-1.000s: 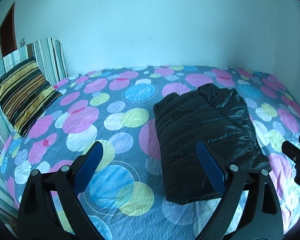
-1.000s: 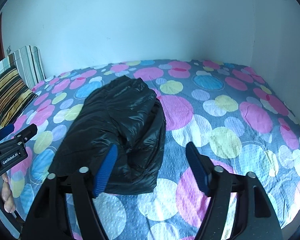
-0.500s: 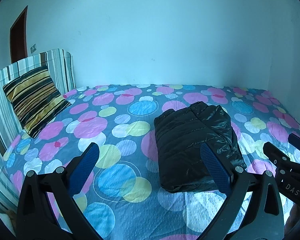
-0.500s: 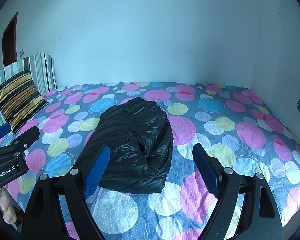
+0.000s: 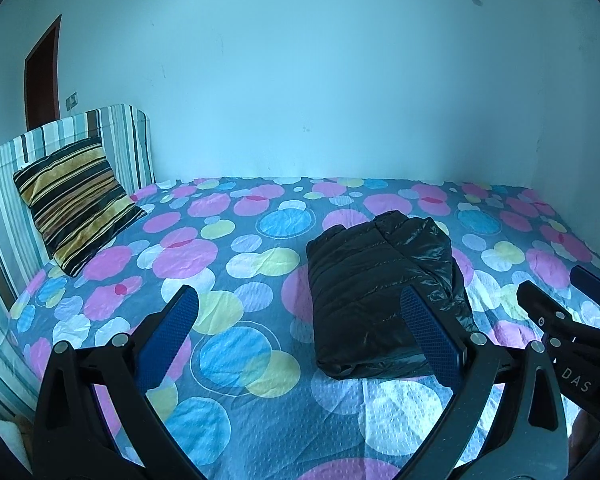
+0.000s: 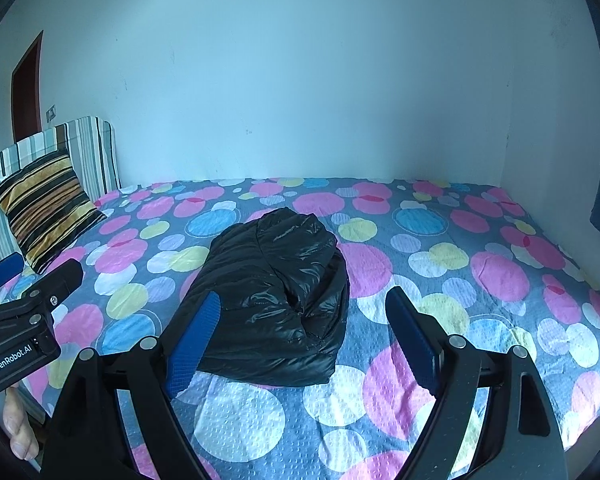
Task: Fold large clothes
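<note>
A black puffer jacket [image 5: 380, 276] lies folded into a compact bundle on the polka-dot bedspread [image 5: 240, 248]. In the right wrist view the jacket [image 6: 276, 280] sits just beyond the fingertips, towards the left finger. My left gripper [image 5: 298, 296] is open and empty, hovering short of the jacket's near left edge. My right gripper [image 6: 304, 296] is also open, with nothing between its blue pads, and stays clear of the cloth. Neither gripper touches the jacket.
A striped cushion [image 5: 74, 208] leans on the striped headboard [image 5: 116, 136] at the left end of the bed. White walls close the far and right sides. A person's hand [image 6: 18, 420] shows at the lower left, under the left gripper's body [image 6: 32, 300].
Both grippers have drawn back and risen away from the jacket, so it looks smaller and more wall shows. The right jaws widened a little. The jacket has not moved.
</note>
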A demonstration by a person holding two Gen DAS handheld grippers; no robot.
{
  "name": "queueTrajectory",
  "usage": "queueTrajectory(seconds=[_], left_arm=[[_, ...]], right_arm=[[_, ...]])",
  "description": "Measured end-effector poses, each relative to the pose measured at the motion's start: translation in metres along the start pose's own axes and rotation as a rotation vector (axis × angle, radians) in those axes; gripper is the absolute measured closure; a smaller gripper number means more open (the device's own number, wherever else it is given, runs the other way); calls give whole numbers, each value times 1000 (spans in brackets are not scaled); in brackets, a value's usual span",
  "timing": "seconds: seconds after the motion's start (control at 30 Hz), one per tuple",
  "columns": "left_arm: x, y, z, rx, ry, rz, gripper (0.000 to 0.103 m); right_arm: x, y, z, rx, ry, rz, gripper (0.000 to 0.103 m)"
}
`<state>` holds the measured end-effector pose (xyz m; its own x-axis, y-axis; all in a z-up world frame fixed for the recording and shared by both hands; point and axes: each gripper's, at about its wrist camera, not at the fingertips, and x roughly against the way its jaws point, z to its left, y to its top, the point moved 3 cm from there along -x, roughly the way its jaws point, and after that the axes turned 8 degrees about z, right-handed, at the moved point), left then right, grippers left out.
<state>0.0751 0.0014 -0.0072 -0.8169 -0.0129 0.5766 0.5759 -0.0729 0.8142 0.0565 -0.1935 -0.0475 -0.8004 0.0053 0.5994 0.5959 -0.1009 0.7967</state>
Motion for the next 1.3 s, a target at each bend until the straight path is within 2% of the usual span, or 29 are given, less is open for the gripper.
queueTrajectory(seconds=[0.8, 1.3], left_arm=[[6, 0, -1, 0, -6, 1, 2], [3, 0, -3, 3, 14, 8, 2]], right_arm=[[3, -1, -1, 0, 3, -4, 19], [4, -2, 0, -1, 2, -3, 20]])
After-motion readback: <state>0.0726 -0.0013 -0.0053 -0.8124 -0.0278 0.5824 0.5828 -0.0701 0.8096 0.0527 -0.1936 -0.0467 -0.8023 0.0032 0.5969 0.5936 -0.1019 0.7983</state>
